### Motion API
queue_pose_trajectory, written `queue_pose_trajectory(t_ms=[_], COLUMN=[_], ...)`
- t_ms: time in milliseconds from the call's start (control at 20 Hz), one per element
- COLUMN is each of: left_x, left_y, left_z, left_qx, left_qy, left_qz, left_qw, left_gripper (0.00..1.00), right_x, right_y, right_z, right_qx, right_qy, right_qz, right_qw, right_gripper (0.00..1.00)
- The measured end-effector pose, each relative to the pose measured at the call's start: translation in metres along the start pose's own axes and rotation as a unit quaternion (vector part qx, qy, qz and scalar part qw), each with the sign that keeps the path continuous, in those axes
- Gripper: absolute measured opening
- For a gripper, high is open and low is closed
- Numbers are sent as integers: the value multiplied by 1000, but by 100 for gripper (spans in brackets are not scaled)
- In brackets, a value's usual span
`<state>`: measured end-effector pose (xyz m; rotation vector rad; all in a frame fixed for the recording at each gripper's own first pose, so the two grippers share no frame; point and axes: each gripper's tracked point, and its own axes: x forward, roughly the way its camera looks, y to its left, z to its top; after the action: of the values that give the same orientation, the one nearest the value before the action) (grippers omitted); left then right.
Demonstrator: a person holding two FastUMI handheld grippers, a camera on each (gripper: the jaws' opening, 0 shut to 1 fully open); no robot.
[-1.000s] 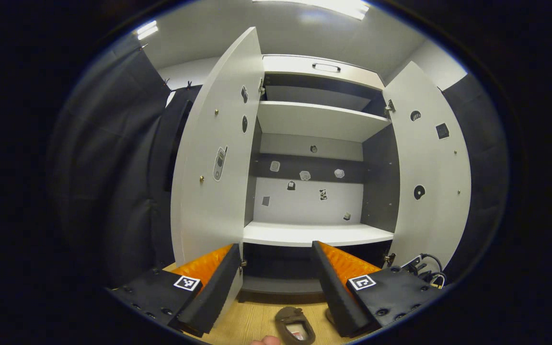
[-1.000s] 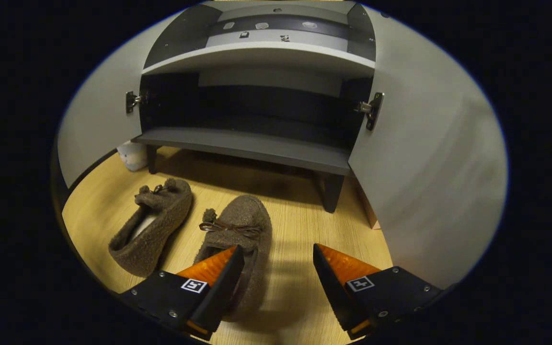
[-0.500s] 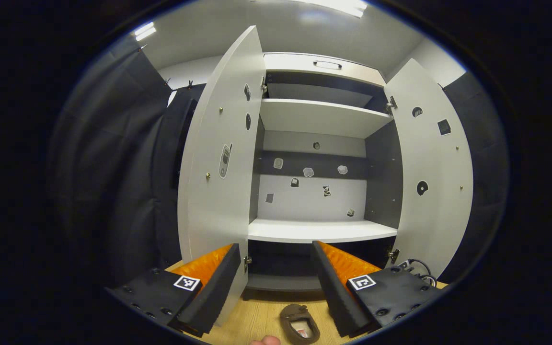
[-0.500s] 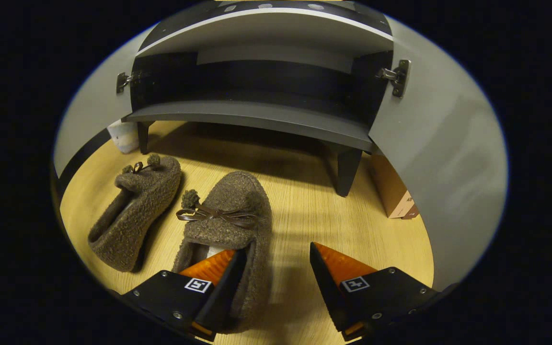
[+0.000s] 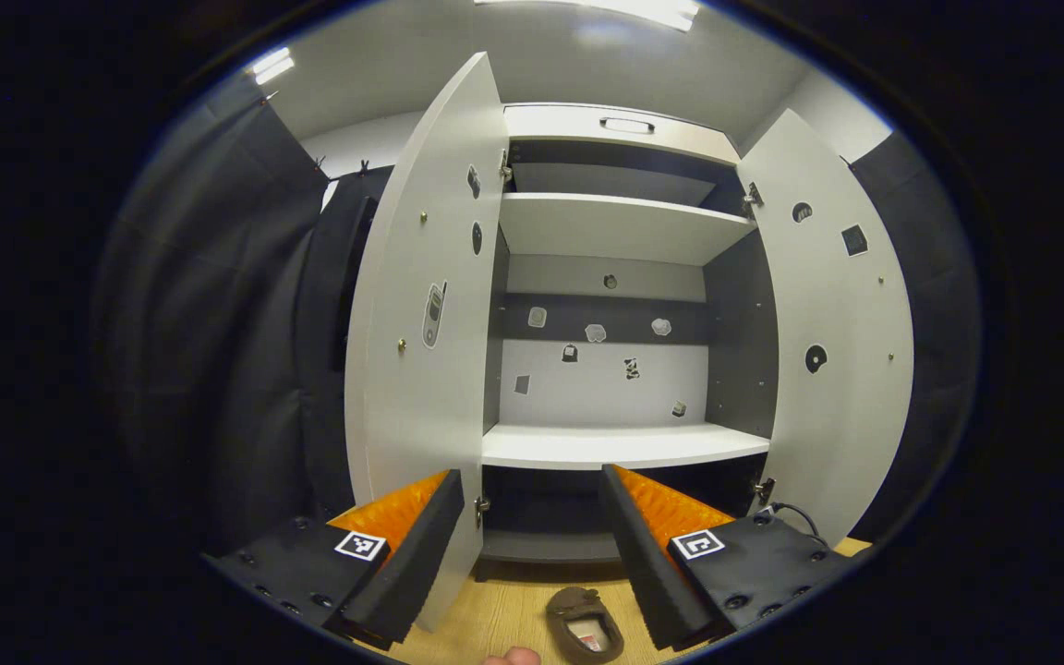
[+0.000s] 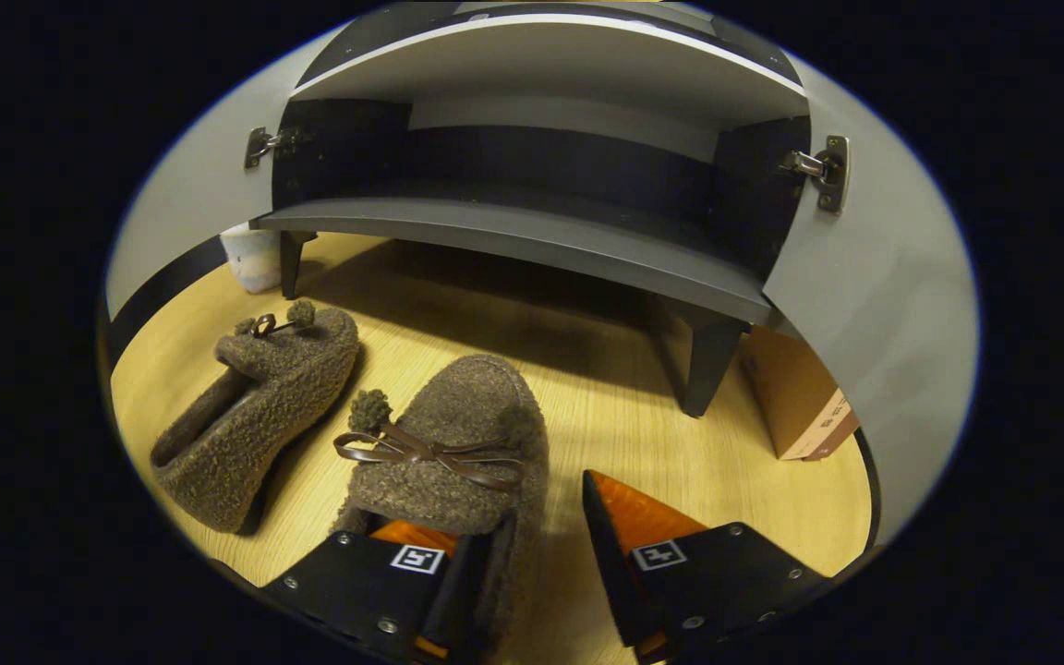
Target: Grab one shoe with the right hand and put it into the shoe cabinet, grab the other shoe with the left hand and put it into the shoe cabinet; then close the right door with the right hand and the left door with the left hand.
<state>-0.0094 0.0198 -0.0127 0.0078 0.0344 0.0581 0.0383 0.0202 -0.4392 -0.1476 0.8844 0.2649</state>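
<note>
the right tongs [image 6: 532, 563] have dropped lower in the last second and now straddle the near shoe's [image 6: 458, 443] right wall, one finger inside its opening and one outside, jaws still spread, so i judge the grasp about to close. that shoe lies on the floor [image 6: 606, 406], long axis running away from the tongs, toe toward the shoe cabinet [image 6: 532, 240], the other shoe [image 6: 250, 406] just beside it. the left tongs [image 5: 532, 545] hang open facing the shelves.
</note>
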Motion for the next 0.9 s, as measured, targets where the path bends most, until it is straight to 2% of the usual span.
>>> queue_pose_trajectory(t_ms=[50, 100, 300, 400, 450, 650, 800, 900], left_x=[-1, 0, -2, -3, -2, -2, 0, 2], left_y=[0, 1, 1, -2, -3, -9, -16, -21], left_z=[-1, -1, -2, -2, -3, -4, -8, -11], left_qx=[-2, -3, 0, -3, -4, -6, -6, -6], left_qy=[1, 1, -3, -3, -3, -4, 0, 2], left_qz=[1, 2, 2, -1, -2, -9, -19, -25], left_qw=[1000, 1000, 1000, 1000, 1000, 1000, 1000, 1000], left_gripper=[96, 96, 96, 94, 96, 97, 94, 96], right_x=[0, 1, 0, -8, -13, -47, -81, -112], right_y=[5, 6, 0, 3, 4, 9, 16, 24], right_z=[-1, -1, 1, 3, 7, 29, 38, 54], right_qx=[7, 10, 14, 23, 21, 24, 14, 21], right_qy=[3, 4, 5, 4, -4, -48, -65, -87], right_qz=[10, 9, -22, -19, -20, -26, -27, -22], right_qw=[1000, 1000, 1000, 1000, 1000, 998, 997, 996], right_gripper=[52, 36, 6, 3, 4, 3, 3, 3])
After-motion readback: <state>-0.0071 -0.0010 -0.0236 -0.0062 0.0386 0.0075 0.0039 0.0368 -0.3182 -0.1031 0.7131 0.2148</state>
